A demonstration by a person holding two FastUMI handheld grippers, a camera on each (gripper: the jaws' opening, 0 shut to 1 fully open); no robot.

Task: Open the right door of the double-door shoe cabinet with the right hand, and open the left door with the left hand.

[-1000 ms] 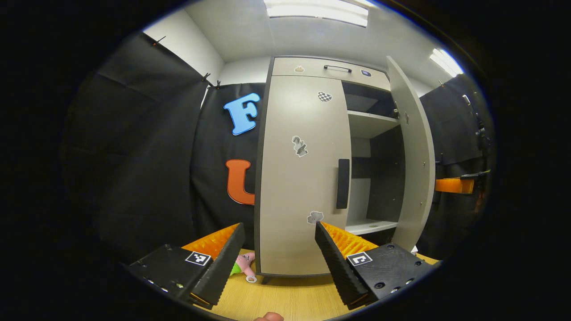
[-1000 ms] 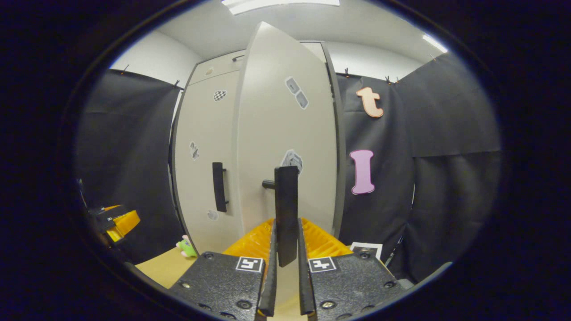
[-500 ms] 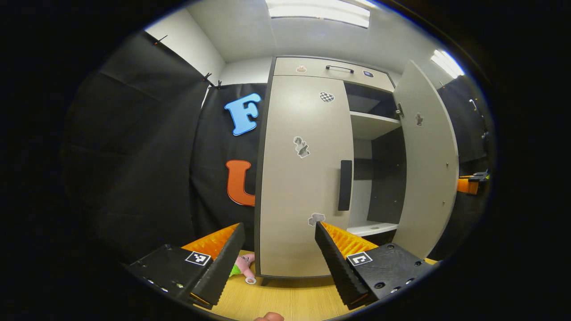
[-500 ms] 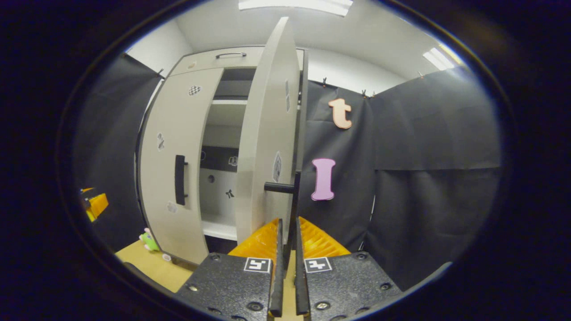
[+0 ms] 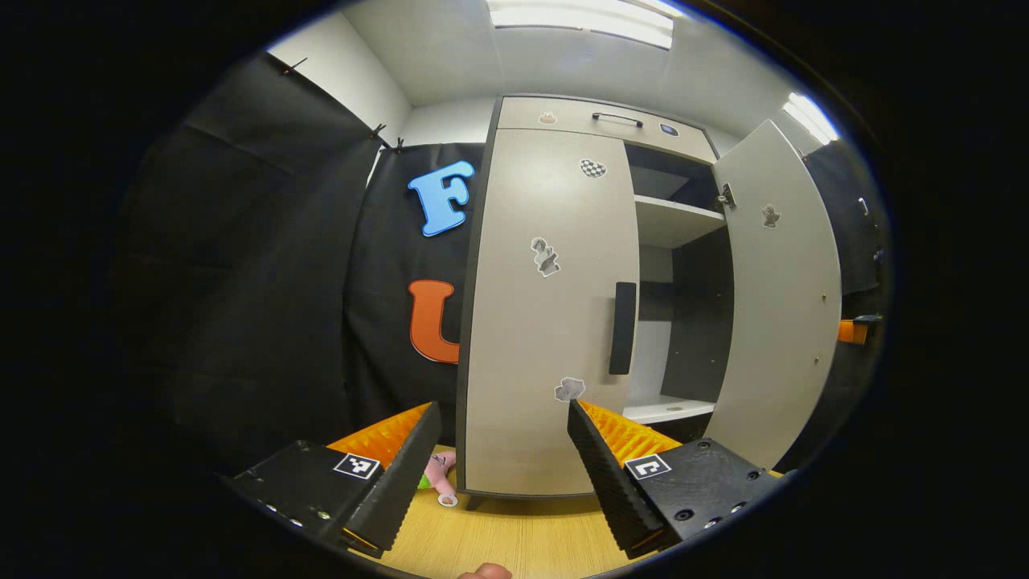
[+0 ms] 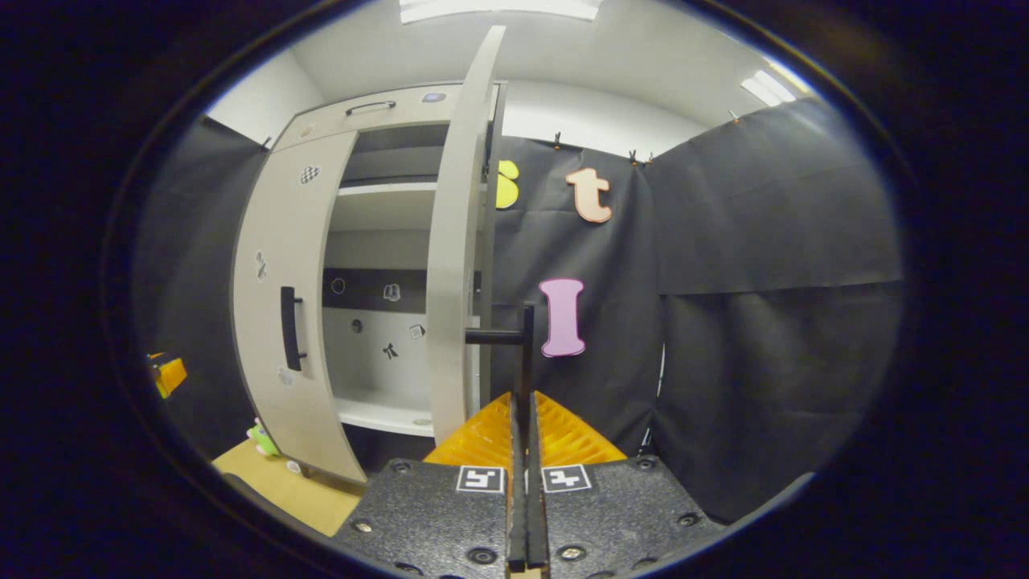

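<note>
The shoe cabinet's left door (image 5: 547,322) is closed in the left gripper view, its black vertical handle (image 5: 621,328) near the inner edge. My left gripper (image 5: 502,414) hangs open in front of that door's lower part, touching nothing. The right door (image 5: 780,297) stands swung wide open. In the right gripper view that door (image 6: 454,241) appears nearly edge-on, and my right gripper (image 6: 524,402) is shut on its black handle (image 6: 526,350). The left door (image 6: 289,305) lies farther left there. The right gripper (image 5: 854,331) peeks out past the open door's edge.
Inside are white shelves (image 5: 674,221) and a dark back panel. A drawer (image 5: 603,121) tops the cabinet. A pink and green plush toy (image 5: 434,470) and a small ring (image 5: 447,500) lie on the wooden table (image 5: 514,539) by the cabinet's left foot. Black cloth walls surround the booth.
The right door has swung from partly open to wide open, my right gripper staying shut on its handle. The left gripper has hardly moved.
</note>
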